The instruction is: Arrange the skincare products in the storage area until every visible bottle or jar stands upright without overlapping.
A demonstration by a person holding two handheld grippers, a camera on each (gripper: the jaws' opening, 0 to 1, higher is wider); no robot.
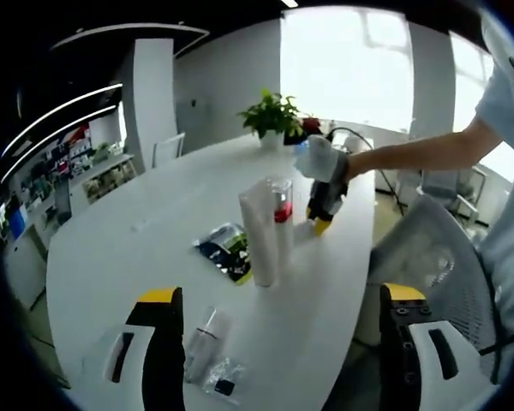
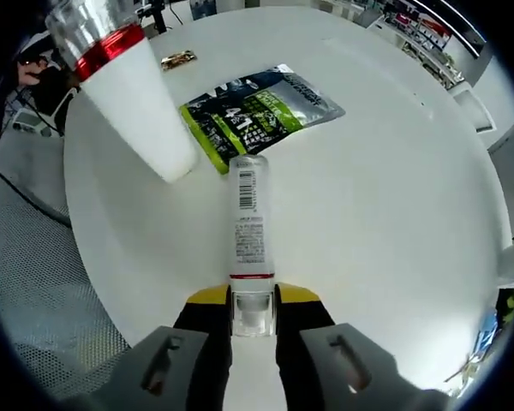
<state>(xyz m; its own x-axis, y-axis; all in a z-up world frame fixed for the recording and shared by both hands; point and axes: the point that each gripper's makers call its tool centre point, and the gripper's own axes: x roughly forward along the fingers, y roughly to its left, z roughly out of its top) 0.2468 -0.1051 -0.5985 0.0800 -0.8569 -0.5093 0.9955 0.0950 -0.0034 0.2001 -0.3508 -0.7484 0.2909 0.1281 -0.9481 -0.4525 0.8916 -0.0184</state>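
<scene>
The slim clear bottle with a white label [image 2: 249,229] lies flat mid-counter, its cap end clamped in the right tongs [image 2: 253,301]. Just beyond lie a green-and-black foil sachet [image 2: 259,110] and an upright white tube with a red band [image 2: 128,94]. The left tongs [image 1: 283,312] stand apart over the white counter [image 1: 137,223] edge.

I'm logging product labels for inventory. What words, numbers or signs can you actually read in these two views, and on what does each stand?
"4:1", or close to it, in large white figures: on the green and black sachet lying flat on the table.
Barcode and small print on the clear bottle held in the right tool: too small to read.
White tube with the red band: no readable text.
Left gripper view: nothing legible.
</scene>
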